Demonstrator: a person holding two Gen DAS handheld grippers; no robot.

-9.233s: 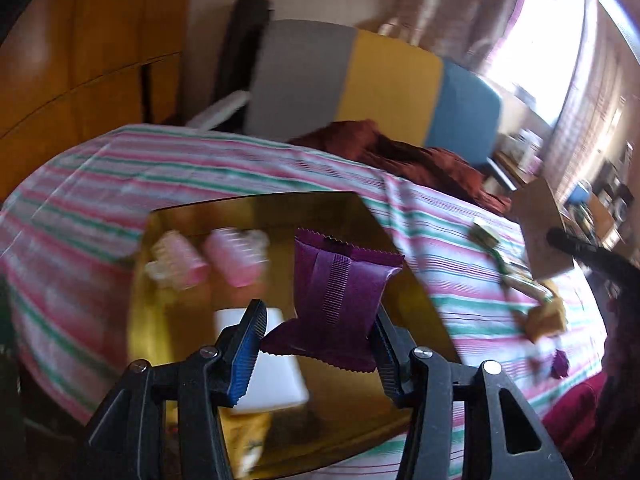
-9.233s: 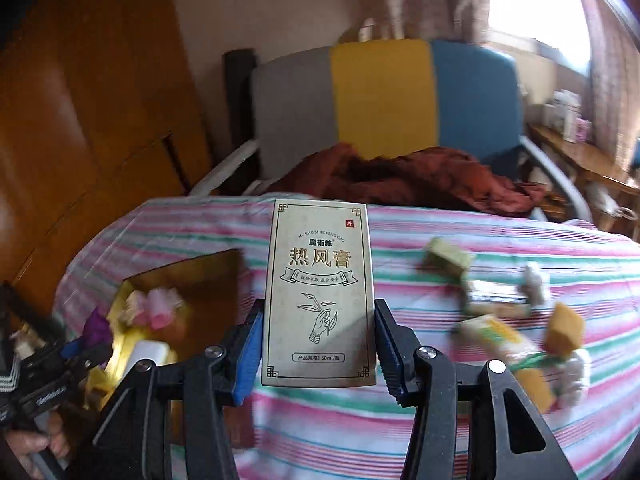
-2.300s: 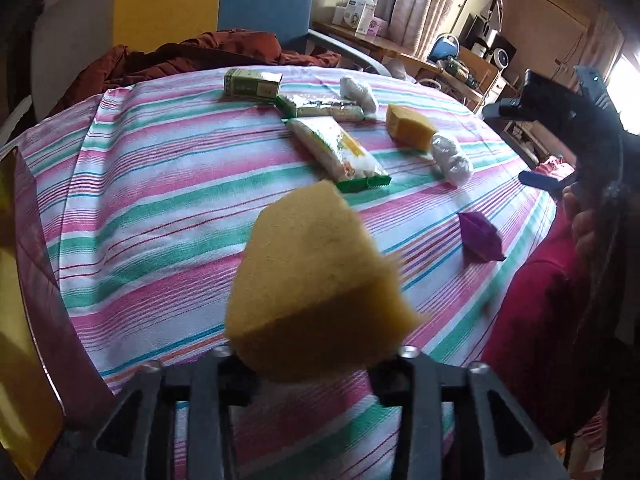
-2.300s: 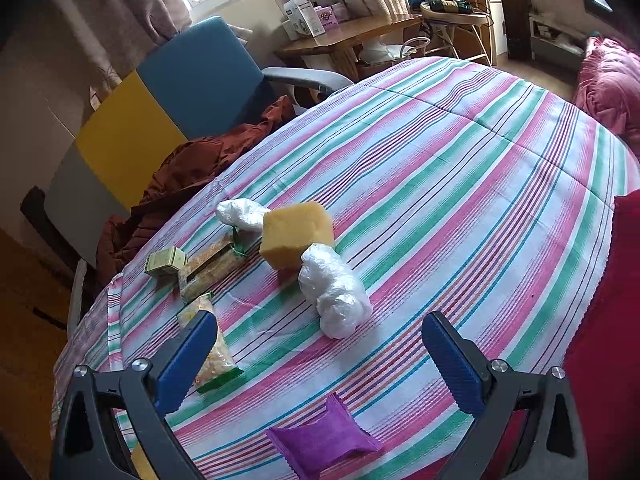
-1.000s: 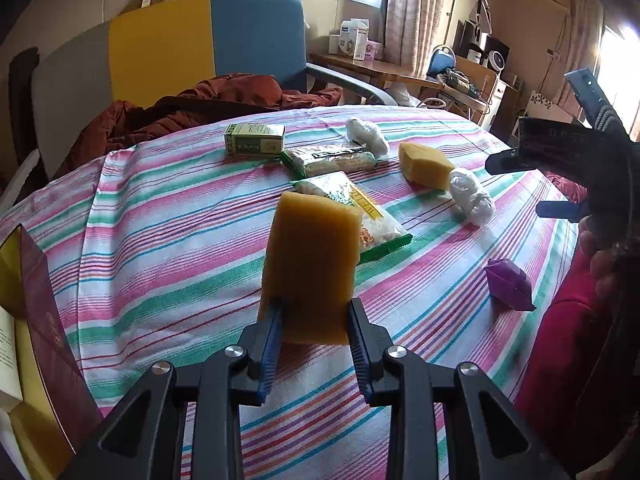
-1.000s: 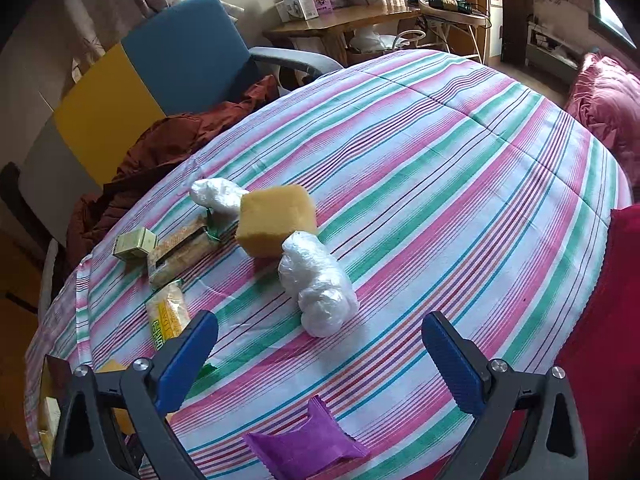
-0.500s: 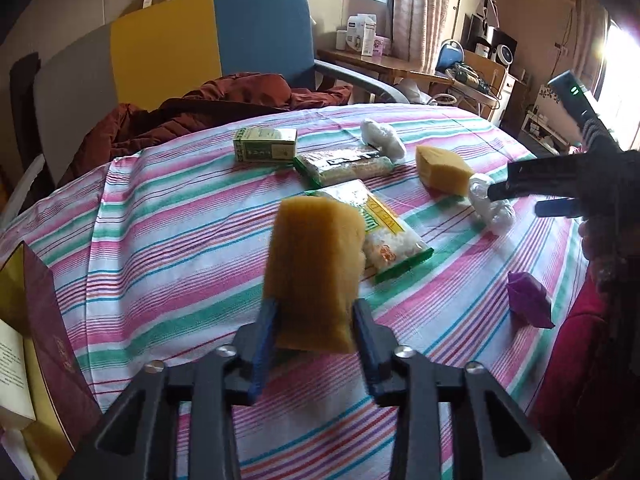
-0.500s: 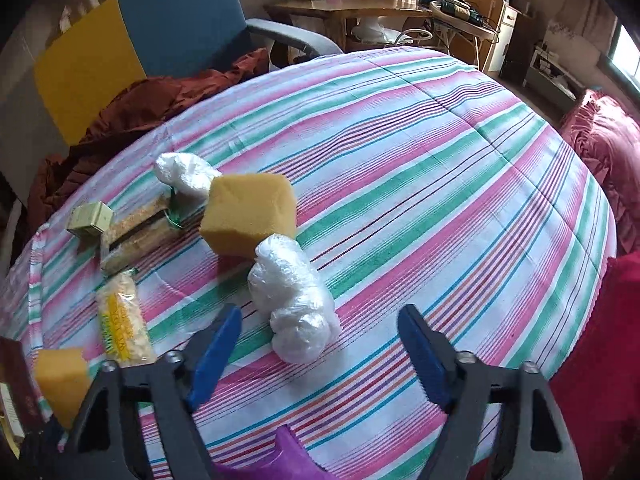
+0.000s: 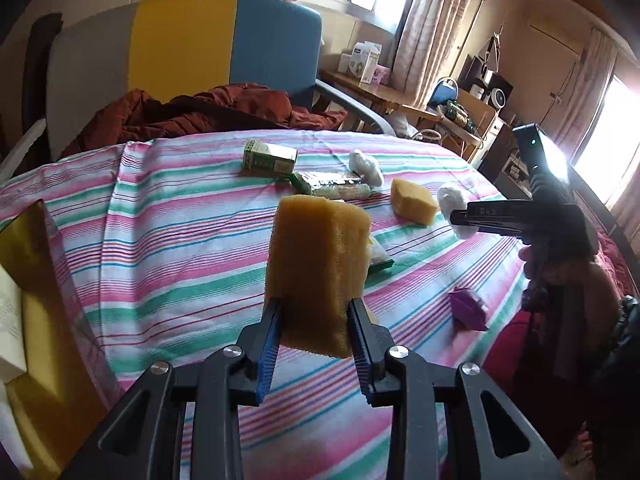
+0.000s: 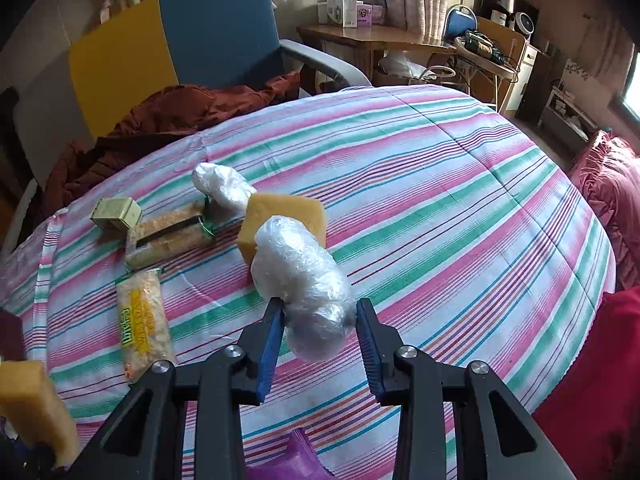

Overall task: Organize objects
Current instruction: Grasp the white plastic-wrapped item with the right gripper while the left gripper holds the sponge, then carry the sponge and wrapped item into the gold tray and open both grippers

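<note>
Left gripper [image 9: 314,326]: clamped on yellow sponge [image 9: 316,268], upright, clear of the striped cloth [image 9: 168,216].
Right gripper [image 10: 318,330]: closed around the plastic-wrapped bundle [image 10: 304,280] between its jaws.
Advice: hold firm, carry both left to the gold box [image 9: 44,304], release low.

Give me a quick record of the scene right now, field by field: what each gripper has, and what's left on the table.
left gripper: shut on yellow sponge
right gripper: shut on plastic-wrapped bundle
on striped tablecloth: second sponge, another wrapped bundle, green box, two snack packets, purple sachet
at left edge: gold box
</note>
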